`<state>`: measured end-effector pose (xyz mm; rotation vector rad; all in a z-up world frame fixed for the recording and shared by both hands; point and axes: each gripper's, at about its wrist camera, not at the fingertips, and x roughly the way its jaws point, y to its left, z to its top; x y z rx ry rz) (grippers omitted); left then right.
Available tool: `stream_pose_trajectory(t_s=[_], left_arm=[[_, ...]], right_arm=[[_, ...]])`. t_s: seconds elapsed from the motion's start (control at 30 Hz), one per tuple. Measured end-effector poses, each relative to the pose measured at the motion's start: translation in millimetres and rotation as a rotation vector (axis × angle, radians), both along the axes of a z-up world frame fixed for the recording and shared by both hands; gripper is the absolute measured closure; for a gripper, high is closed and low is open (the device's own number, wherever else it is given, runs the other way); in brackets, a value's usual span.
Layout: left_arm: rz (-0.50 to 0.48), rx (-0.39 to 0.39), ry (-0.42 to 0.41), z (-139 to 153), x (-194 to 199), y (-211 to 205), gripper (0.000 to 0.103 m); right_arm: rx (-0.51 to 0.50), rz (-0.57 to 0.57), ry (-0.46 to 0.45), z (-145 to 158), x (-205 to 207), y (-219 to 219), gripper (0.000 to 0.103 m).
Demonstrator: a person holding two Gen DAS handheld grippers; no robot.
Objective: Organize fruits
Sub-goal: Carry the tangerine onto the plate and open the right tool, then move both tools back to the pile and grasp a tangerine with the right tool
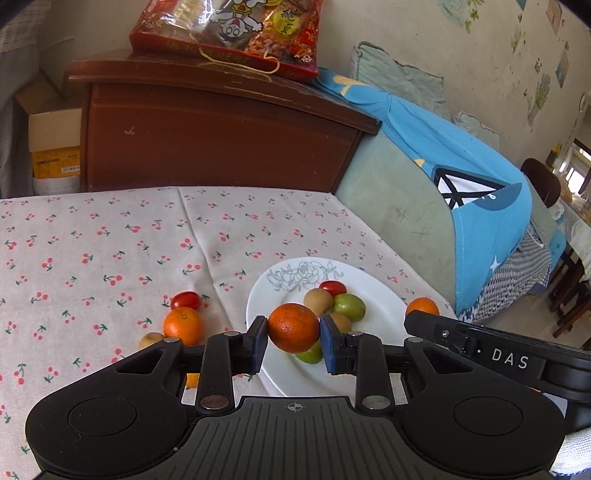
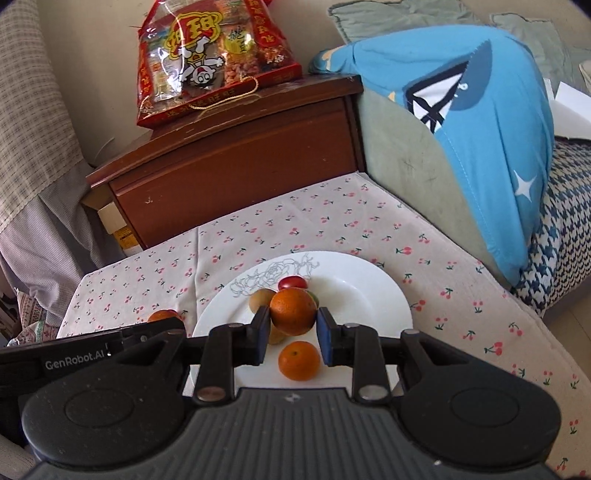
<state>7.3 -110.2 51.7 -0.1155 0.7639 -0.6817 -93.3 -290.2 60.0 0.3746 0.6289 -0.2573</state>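
Note:
My left gripper (image 1: 293,341) is shut on an orange (image 1: 293,327) and holds it above the near left rim of the white plate (image 1: 376,291). My right gripper (image 2: 291,334) is shut on another orange (image 2: 293,311) above the plate (image 2: 354,284). A third orange (image 2: 299,360) lies on the plate below it. The plate also holds a red tomato (image 1: 332,287), a brown fruit (image 1: 317,301) and green fruits (image 1: 349,306). On the cloth to the left lie an orange (image 1: 183,325), a tomato (image 1: 185,300) and a brown fruit (image 1: 150,339).
The table has a cherry-print cloth (image 1: 110,251). A brown wooden cabinet (image 1: 221,144) with a red snack bag (image 1: 229,33) stands behind it. A sofa with a blue cloth (image 1: 480,192) borders the table's right side. The right gripper's body (image 1: 498,354) shows beside the plate.

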Motion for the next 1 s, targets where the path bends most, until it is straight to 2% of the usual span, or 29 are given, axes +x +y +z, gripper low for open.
stream_pose_trajectory(t_s=[0.07, 0.37, 0.67, 0.7, 0.8, 0.87, 0.93, 1.0], left_arm=[[-0.001, 0.008, 0.007, -4.8, 6.3, -7.2, 0.075], [0.009, 0.041, 0.013, -20.4, 26.5, -29.1, 0.075], [-0.021, 0.119, -0.032, -22.7, 18.8, -45.9, 0.073], [-0.022, 0.125, -0.038, -21.0, 17.5, -46.1, 0.071], [0.000, 0.138, -0.052, -14.9, 14.5, -43.8, 0.052], [0.012, 0.138, -0.061, -9.7, 12.2, -40.2, 0.048], [0.025, 0.139, -0.060, -5.1, 10.0, -36.1, 0.037], [0.044, 0.148, -0.065, -0.2, 6.6, -30.9, 0.035]], right_arm=[[-0.011, -0.006, 0.013, -4.6, 2.7, -0.2, 0.076], [0.065, -0.041, 0.061, -21.6, 11.0, -7.5, 0.076], [0.116, -0.075, 0.068, -26.8, 10.3, -15.4, 0.071], [0.111, -0.074, 0.065, -25.5, 10.0, -15.1, 0.070], [0.091, -0.064, 0.046, -21.2, 8.0, -13.1, 0.060], [0.083, -0.056, 0.041, -19.2, 7.1, -11.1, 0.054], [0.070, -0.049, 0.036, -17.7, 6.1, -8.1, 0.049], [0.068, -0.038, 0.026, -16.5, 5.6, -5.3, 0.046]])
